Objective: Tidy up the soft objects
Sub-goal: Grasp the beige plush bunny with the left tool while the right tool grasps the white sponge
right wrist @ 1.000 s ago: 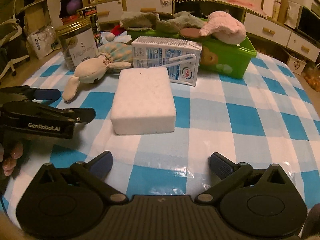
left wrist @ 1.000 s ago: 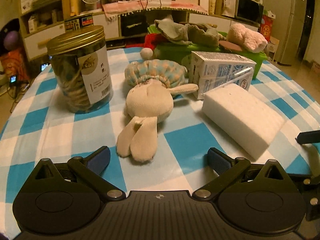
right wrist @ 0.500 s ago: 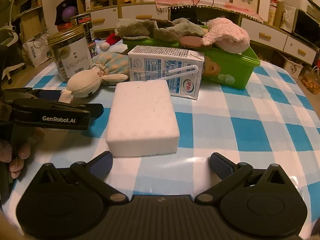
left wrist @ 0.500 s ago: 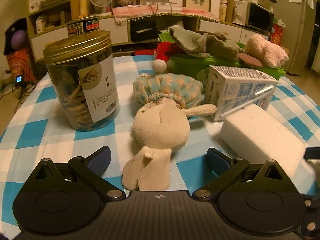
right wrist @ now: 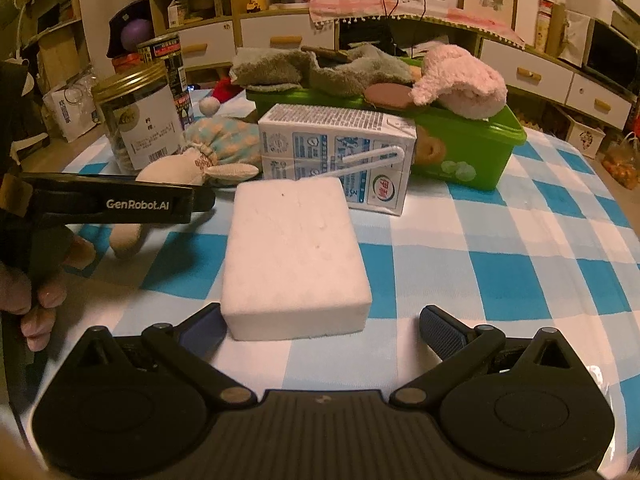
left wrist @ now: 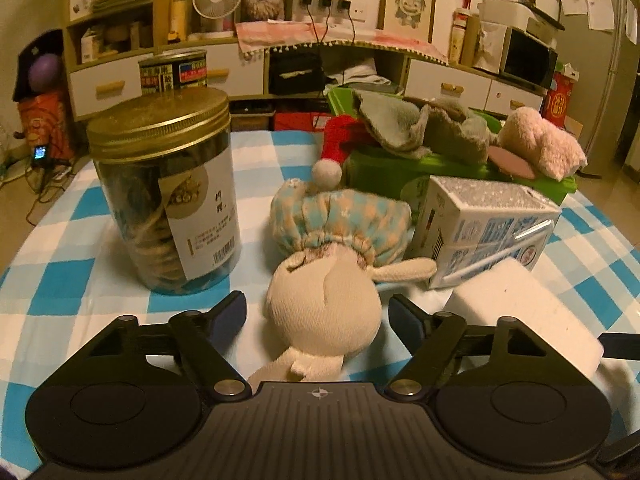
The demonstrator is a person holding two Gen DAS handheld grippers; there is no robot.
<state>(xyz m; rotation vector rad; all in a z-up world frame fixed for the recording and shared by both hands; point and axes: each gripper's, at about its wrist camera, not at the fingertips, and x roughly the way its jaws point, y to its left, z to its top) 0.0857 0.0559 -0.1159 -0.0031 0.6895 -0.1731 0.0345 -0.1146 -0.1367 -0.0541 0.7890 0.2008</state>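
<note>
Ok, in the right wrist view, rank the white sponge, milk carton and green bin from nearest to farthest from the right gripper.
1. white sponge: just ahead of the right gripper, its near left corner at the left finger.
2. milk carton: directly behind the sponge.
3. green bin: farthest, behind the carton, to the right.

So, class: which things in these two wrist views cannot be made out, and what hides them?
- Bunny doll: ear tips hidden under the left tool, left view.
- Green bin: contents covered by the plush toys, right view.
- Jar: label text too small.
- White sponge: part behind the tool's finger, left view.
</note>
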